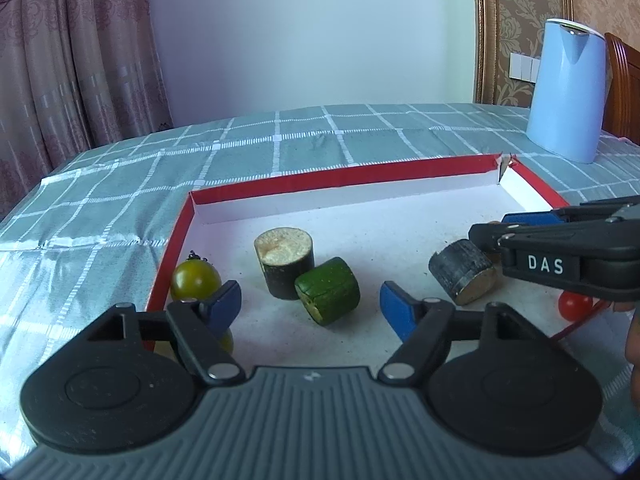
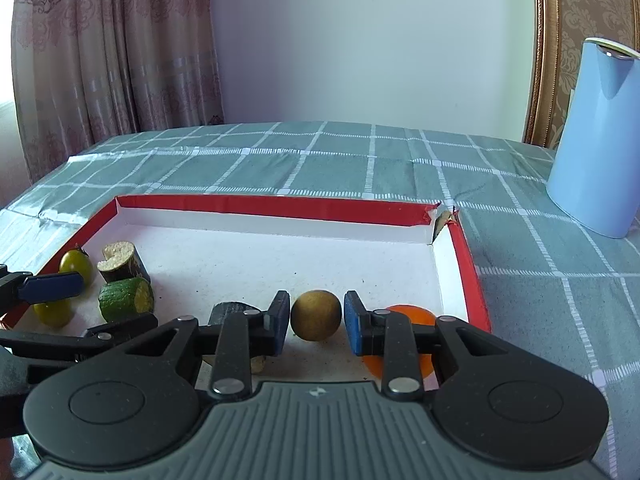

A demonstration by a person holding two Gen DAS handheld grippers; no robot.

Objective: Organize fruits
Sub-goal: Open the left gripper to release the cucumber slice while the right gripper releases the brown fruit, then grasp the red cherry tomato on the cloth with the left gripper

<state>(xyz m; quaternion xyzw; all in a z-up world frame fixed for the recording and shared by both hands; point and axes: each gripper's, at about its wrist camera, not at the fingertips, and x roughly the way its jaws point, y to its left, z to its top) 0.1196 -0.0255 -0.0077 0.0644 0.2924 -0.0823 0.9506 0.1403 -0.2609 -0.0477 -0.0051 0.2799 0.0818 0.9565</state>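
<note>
Right claw (image 2: 316, 322) pinches the small round brown-yellow fruit (image 2: 316, 315) between its pads inside the red-rimmed white cardboard tray (image 2: 280, 202); left claw (image 1: 310, 302) gapes empty; lift gently, avoiding bruising.

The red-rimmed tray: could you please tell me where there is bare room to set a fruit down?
Free: the white floor along the far wall of the tray, from behind the upright cut piece to the far right corner. Crowded: the near strip, holding the green chunk, dark chunk, left gripper and right gripper.
</note>
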